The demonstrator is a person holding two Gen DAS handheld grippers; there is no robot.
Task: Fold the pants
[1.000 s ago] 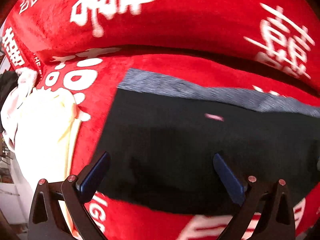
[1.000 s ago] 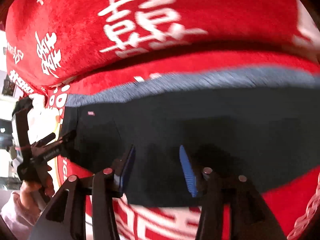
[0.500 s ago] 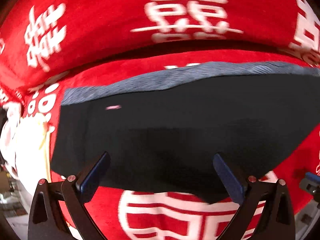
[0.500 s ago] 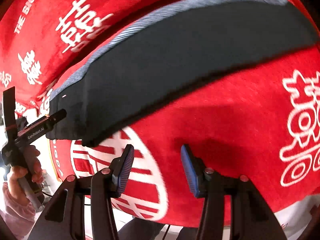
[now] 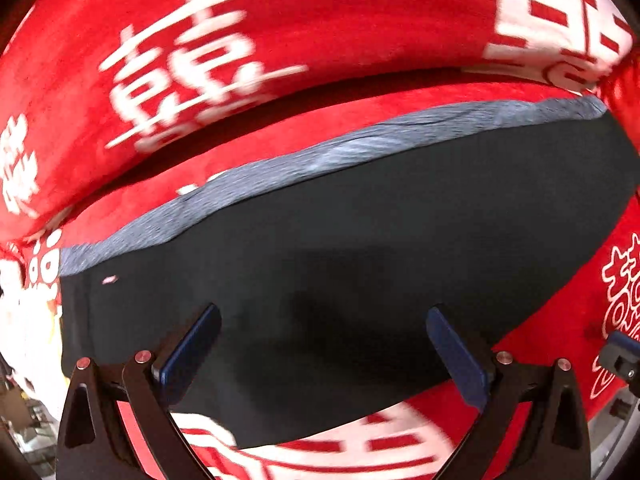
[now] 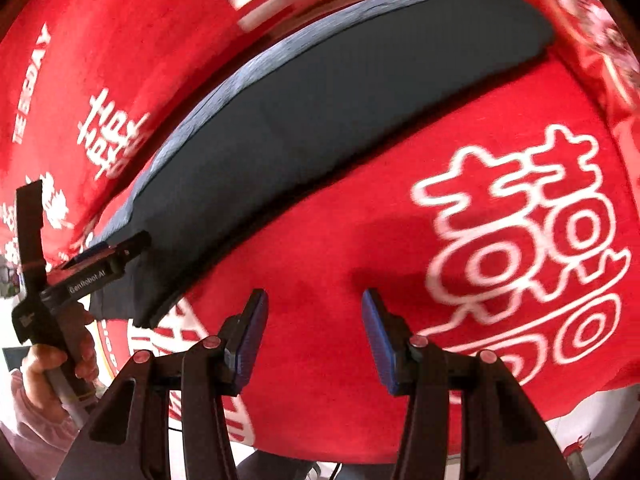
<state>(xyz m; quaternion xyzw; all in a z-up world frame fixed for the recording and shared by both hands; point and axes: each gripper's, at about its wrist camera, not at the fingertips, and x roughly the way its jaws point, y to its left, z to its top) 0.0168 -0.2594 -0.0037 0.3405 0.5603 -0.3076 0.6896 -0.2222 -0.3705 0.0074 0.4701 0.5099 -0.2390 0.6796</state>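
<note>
Dark navy pants [image 5: 360,248] lie flat on a red cloth, a grey band [image 5: 320,160] along their far edge. My left gripper [image 5: 324,344] hovers over the near part of the pants, jaws wide open, nothing between them. In the right wrist view the pants [image 6: 320,120] stretch diagonally from lower left to upper right. My right gripper [image 6: 316,332] stands open over bare red cloth, to the right of the pants. The left gripper's body [image 6: 88,276], held by a hand [image 6: 44,372], shows at the pants' left end.
A red plush cloth [image 6: 440,240] with white characters covers the surface and rises in a fold [image 5: 280,20] behind the pants. A white item [image 5: 24,320] sits at the left edge. The cloth's near edge [image 6: 360,456] drops off just below my right gripper.
Both grippers have swept sideways along the pants. The right one has left the dark fabric and now hangs over red cloth. The left one still hovers over the pants, open throughout.
</note>
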